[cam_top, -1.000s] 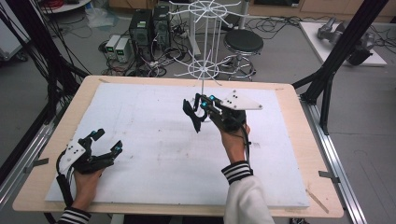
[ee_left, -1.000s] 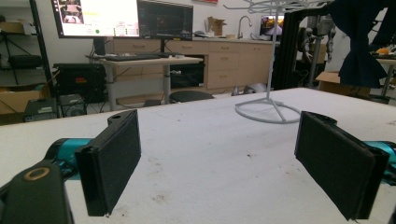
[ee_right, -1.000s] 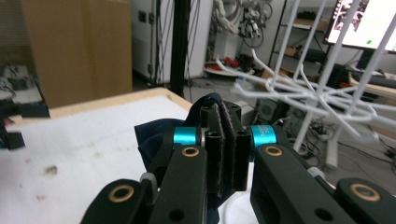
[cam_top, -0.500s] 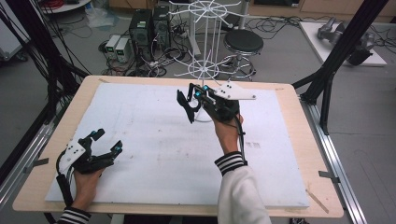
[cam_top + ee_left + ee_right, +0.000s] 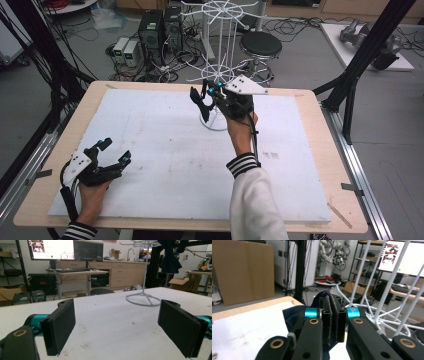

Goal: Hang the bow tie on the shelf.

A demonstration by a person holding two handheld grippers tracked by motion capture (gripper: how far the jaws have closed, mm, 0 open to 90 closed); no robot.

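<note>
The left gripper (image 5: 107, 159) rests low on the near left part of the white surface (image 5: 150, 150), held in the person's left hand (image 5: 92, 187). Its fingers (image 5: 60, 327) stand wide apart with nothing between them; in the left gripper view only bare surface lies between the two black pads.

Further right, past the middle and toward the far edge, the right gripper (image 5: 202, 97) is held up above the surface in the right hand (image 5: 240, 130), whose striped cuff (image 5: 243, 164) meets a white sleeve. Its fingers (image 5: 329, 320) are pressed together and clamped on a dark blue cloth (image 5: 201, 104). In the right gripper view the cloth (image 5: 294, 315) bunches out to the left of the pads and hangs down below them, clear of the surface.

Just beside the gripper, on its right and behind it, stands a white wire rack (image 5: 220, 50), its round base (image 5: 217, 122) on the surface. In the right gripper view the rack's wires (image 5: 387, 290) pass close by the fingers, though I cannot tell whether cloth and rack touch.
</note>
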